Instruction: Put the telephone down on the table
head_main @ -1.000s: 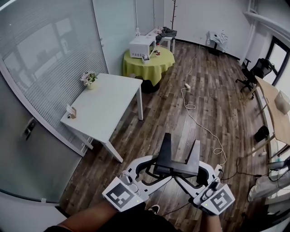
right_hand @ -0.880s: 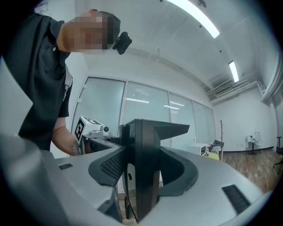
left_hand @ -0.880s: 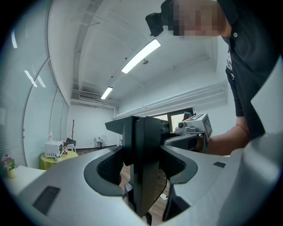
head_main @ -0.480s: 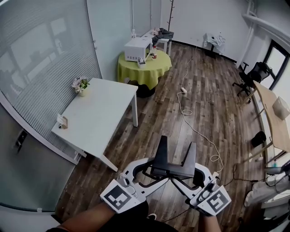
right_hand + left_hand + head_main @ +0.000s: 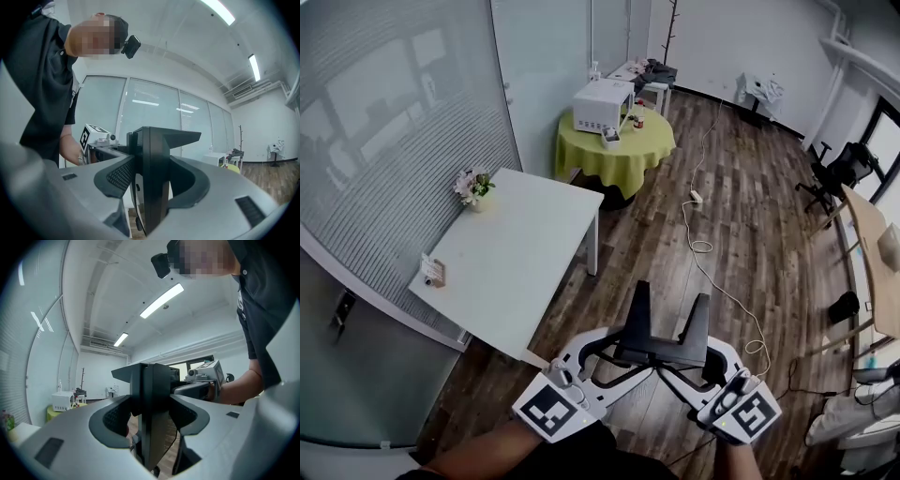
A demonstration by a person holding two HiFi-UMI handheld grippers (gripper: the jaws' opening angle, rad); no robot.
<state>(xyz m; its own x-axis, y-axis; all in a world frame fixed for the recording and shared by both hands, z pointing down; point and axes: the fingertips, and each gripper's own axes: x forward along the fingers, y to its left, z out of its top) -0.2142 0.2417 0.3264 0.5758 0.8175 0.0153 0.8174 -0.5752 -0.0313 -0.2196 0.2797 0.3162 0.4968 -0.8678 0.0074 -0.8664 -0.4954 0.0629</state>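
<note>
**Black, white and brown**

The telephone (image 5: pixel 661 349), low centre, is black. The left gripper (image 5: pixel 623 354) and right gripper (image 5: pixel 705 362) are pale grey-white, marked with black-and-white squares. Left, a white table (image 5: pixel 525 234); upper centre, a yellow-green tablecloth (image 5: pixel 619 155); the floor (image 5: pixel 750 225), brown wood planks.

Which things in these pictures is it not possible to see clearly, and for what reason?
- Black angular telephone: keys and front unseen; the head view shows only its top, each gripper view only one edge between the jaws.
- Small item on the white rectangular table: too small in the head view.
- Light wooden desk: cut off by the head view's right edge.
</note>
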